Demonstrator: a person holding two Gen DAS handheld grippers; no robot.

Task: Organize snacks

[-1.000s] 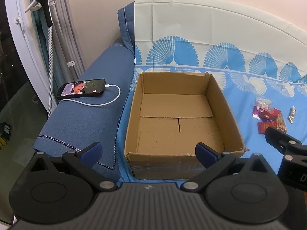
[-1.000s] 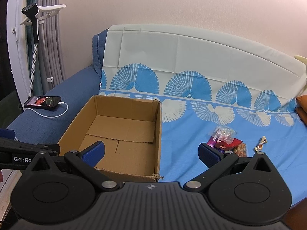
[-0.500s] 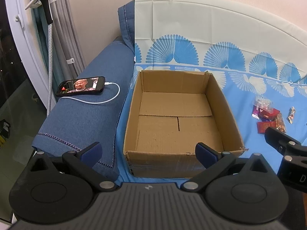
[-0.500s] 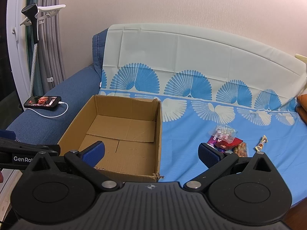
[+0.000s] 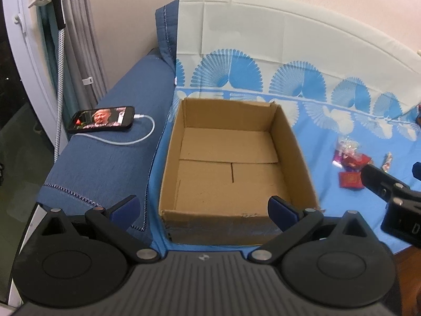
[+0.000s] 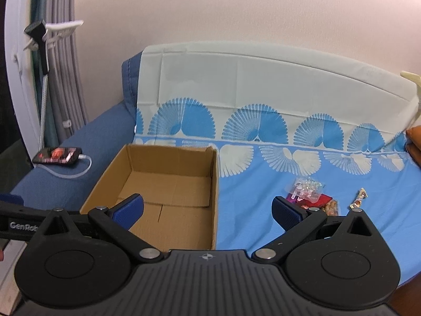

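Both pairs of fingers are spread wide with nothing between them: the left gripper point(image 5: 204, 208) hangs over the near wall of the box point(image 5: 292, 142), and the right gripper point(image 6: 208, 209) hangs by the box's near right corner, its left finger over the box and its right finger in front of the snacks. All places below are told from the box, an open brown carton with an empty floor of folded flaps. It stands on a sofa point(image 5: 110, 163) of blue cloth, whose arm runs along the box's left side. A sheet point(image 6: 263, 100), pale above and blue with fan shapes below, covers the sofa's back behind the box and the seat under it and to its right. On the arm to the left lies a phone point(image 5: 102, 118) with a lit screen, and a white cable point(image 5: 123, 141) curls from its end nearest the box. The snacks point(image 6: 310, 196) lie in a small heap on the sheet, well apart from the box on its right: a clear crinkled bag on top, red packets under it, a bag of brown nuts at the heap's right edge. A single wrapped sweet point(image 6: 359, 197) lies just beyond the heap, farther right.
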